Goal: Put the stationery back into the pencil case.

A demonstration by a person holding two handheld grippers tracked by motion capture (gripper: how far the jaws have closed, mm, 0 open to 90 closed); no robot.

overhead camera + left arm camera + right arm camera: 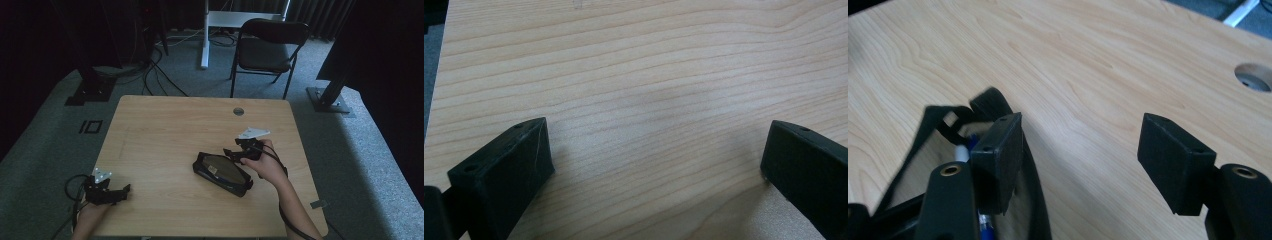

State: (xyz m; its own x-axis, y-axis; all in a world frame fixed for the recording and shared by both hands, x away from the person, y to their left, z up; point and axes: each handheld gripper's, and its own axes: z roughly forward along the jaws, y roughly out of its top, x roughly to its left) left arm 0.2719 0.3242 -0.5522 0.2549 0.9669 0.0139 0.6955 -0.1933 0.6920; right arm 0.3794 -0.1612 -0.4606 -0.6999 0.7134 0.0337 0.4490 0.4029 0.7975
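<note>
- My light wooden table point(165, 130) has a round cable hole point(238, 111).
- A black folding chair point(267, 47) stands beyond it on grey carpet point(350, 150).

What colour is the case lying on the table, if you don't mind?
Black, with a clear front panel; the case shows best in the high view.

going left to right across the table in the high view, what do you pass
left gripper → black pencil case → right gripper, which overlaps the case's far right edge, so those two run close in order; the table lies under all of them
</note>
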